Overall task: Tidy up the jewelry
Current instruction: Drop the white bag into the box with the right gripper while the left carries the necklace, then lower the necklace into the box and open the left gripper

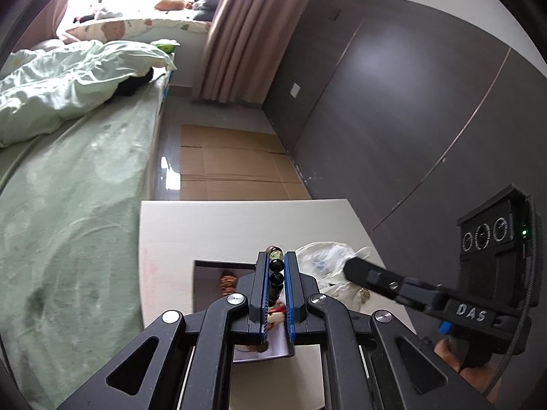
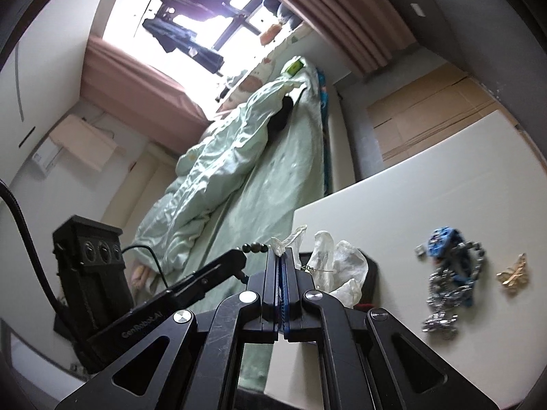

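Observation:
My left gripper (image 1: 276, 259) is shut on a dark bead bracelet (image 1: 275, 266), held above an open jewelry box (image 1: 212, 283) on the white table (image 1: 222, 225). The box holds a brown piece (image 1: 228, 281) and a red-and-white piece (image 1: 276, 312). My right gripper (image 2: 281, 253) is shut on a clear plastic bag (image 2: 338, 259); its arm also shows at the right of the left wrist view (image 1: 355, 266). The bracelet's beads (image 2: 254, 248) show just left of my right fingertips. A blue-and-silver chain pile (image 2: 451, 273) and a gold butterfly brooch (image 2: 512, 275) lie on the table to the right.
A bed with green bedding (image 1: 68, 205) runs along the table's left side. Flattened cardboard (image 1: 232, 164) lies on the floor beyond the table. A dark wardrobe wall (image 1: 410, 102) stands to the right. Crumpled plastic bags (image 1: 328, 256) lie by the box.

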`<state>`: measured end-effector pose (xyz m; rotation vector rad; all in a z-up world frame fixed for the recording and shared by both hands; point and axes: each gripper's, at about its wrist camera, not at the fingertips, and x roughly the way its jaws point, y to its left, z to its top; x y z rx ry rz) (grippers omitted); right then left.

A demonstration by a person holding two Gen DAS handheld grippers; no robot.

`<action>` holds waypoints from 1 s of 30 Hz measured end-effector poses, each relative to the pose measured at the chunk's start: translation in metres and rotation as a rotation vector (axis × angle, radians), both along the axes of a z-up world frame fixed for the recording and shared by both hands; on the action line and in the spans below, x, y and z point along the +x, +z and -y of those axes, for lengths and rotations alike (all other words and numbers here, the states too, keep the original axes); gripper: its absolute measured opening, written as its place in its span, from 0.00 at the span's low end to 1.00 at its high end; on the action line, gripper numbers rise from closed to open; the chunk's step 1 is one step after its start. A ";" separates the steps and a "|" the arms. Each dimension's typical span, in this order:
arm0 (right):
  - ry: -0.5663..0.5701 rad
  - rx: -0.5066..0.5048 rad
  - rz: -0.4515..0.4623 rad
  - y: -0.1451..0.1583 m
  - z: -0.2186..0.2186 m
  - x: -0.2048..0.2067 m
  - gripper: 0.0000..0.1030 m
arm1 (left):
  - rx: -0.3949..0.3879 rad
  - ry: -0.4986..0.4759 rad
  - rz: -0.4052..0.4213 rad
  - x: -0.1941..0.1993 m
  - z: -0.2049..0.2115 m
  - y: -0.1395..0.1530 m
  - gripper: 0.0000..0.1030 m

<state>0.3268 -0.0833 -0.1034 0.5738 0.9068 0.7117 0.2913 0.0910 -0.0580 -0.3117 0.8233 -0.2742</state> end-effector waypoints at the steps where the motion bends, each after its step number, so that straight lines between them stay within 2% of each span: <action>1: 0.009 -0.003 -0.004 -0.002 -0.007 0.000 0.03 | -0.002 0.005 0.001 -0.001 -0.004 0.000 0.08; 6: 0.033 -0.018 -0.014 -0.009 -0.028 0.003 0.03 | -0.014 0.023 0.005 -0.005 -0.018 0.001 0.08; 8: 0.048 -0.038 -0.046 -0.017 -0.037 0.006 0.06 | -0.019 0.026 0.005 -0.005 -0.022 0.001 0.08; 9: 0.053 -0.052 -0.070 -0.022 -0.040 0.009 0.16 | -0.023 0.026 0.004 -0.005 -0.023 0.001 0.08; 10: 0.050 -0.063 -0.089 -0.026 -0.041 0.010 0.32 | -0.027 0.024 0.004 -0.006 -0.023 0.001 0.08; 12: 0.031 -0.064 -0.100 -0.029 -0.039 0.010 0.40 | -0.032 0.017 0.004 -0.005 -0.023 0.000 0.08; 25: -0.084 -0.041 -0.105 -0.023 0.013 0.011 0.40 | -0.075 -0.083 -0.010 0.000 0.006 -0.002 0.08; 28: -0.101 -0.036 -0.114 -0.023 0.023 0.012 0.40 | -0.027 -0.057 -0.071 0.008 0.010 -0.014 0.09; 30: -0.106 -0.035 -0.118 -0.023 0.028 0.013 0.40 | 0.030 -0.013 -0.147 0.015 0.008 -0.027 0.12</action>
